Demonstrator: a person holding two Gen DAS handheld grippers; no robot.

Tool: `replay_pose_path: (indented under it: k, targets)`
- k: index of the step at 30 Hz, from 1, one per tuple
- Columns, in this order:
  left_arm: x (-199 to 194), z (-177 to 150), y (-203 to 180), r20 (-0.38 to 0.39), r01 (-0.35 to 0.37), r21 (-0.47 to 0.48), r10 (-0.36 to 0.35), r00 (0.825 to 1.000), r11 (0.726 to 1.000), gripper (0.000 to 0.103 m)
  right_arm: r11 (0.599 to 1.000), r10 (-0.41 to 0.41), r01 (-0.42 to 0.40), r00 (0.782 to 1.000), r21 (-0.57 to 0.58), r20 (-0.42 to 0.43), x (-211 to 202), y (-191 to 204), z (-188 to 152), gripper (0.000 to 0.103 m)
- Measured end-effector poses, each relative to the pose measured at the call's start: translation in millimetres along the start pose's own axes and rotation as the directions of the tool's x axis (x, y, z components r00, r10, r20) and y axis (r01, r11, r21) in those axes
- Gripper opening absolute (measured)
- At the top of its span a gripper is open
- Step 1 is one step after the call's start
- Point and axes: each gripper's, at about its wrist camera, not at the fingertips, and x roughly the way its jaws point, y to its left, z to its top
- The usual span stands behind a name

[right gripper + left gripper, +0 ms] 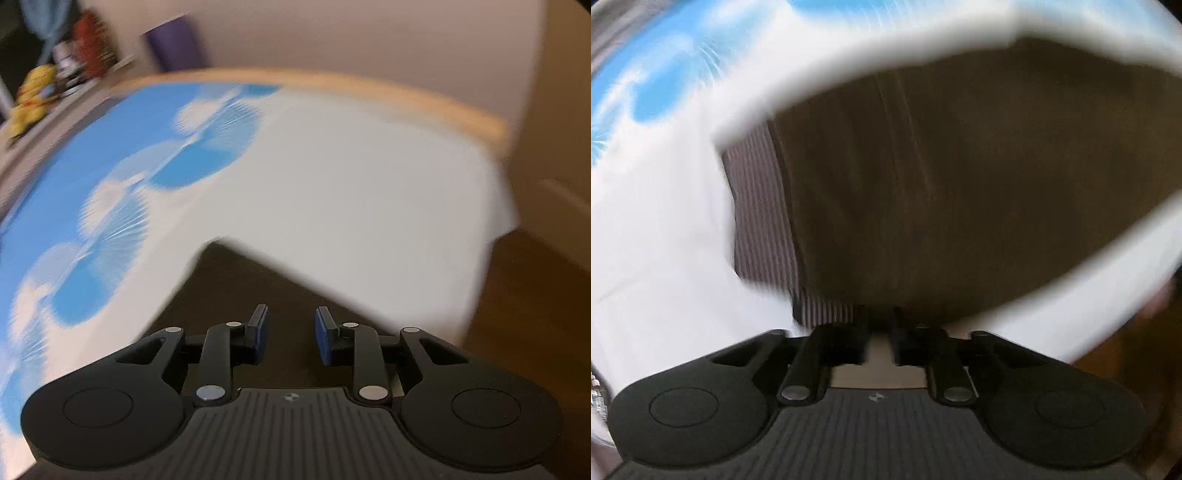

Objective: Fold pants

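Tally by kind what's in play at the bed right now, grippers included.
Pants: 1
Sheet: 1
Grippers: 2, left gripper and right gripper
Total: 4
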Motion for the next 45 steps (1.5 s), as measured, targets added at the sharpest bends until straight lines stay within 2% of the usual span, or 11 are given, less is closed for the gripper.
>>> replay_pose_path:
  k: [2, 4, 9, 15, 20, 25, 30, 39, 41, 43, 45]
  targets:
    - [1.2, -3.2, -7.8, -0.006, -0.022, 0.055, 0.022, 1.000, 0.998, 0.010, 0.996, 0.092, -0.093, 0.994, -0.007, -0.062, 8.8, 13.1, -4.5, 0.030]
    - [-17.9, 1.5, 3.7, 0.076, 0.017, -0.030, -0.014, 0.997, 0.999, 0.010, 0.986, 0.160, -0.163, 0.981, -0.023, -0.107, 13.0, 28.4, -10.5, 0.034]
    - [-64.0, 9.0, 29.9, 0.299, 0.130, -0.169, -0.075, 0.951, 0.977, 0.027, 0.950, 0.262, -0.283, 0.952, -0.131, -0.156, 12.8, 77.1, -21.2, 0.037]
    - [-74.1, 24.4, 27.3, 0.330, 0.071, -0.275, 0.025, 0.944, 0.959, 0.037, 0.872, 0.279, -0.350, 0.930, -0.341, -0.241, 26.9, 134.1, -46.1, 0.039]
    - [-79.8, 27.4, 46.3, 0.316, 0.022, -0.349, 0.096, 0.944, 0.937, 0.060, 0.729, 0.239, -0.349, 0.936, -0.589, -0.258, 45.8, 180.2, -73.8, 0.048]
    - [-73.1, 35.9, 74.6, 0.290, 0.044, -0.443, 0.097, 0.952, 0.895, 0.063, 0.457, 0.279, -0.371, 0.923, -0.809, -0.266, 47.6, 209.2, -101.9, 0.050]
    - [-62.3, 43.6, 82.4, 0.279, 0.067, -0.471, 0.076, 0.957, 0.880, 0.072, 0.248, 0.325, -0.427, 0.882, -0.870, -0.340, 51.7, 219.1, -121.6, 0.055]
    - [-31.9, 56.7, 93.3, 0.237, 0.127, -0.524, 0.000, 0.972, 0.842, 0.076, 0.124, 0.308, -0.487, 0.847, -0.864, -0.433, 59.2, 218.8, -135.2, 0.053]
    - [-28.3, 57.7, 92.0, 0.231, 0.140, -0.522, -0.019, 0.973, 0.841, 0.066, 0.104, 0.318, -0.501, 0.835, -0.859, -0.449, 57.7, 218.0, -135.7, 0.040]
    - [-28.1, 57.2, 87.3, 0.222, 0.125, -0.502, -0.012, 0.975, 0.856, 0.055, 0.077, 0.318, -0.508, 0.828, -0.858, -0.462, 56.3, 217.8, -136.6, 0.014]
    - [-31.9, 54.8, 85.1, 0.236, 0.140, -0.491, -0.023, 0.971, 0.860, 0.042, 0.062, 0.320, -0.507, 0.826, -0.859, -0.464, 53.7, 216.8, -134.7, 0.007]
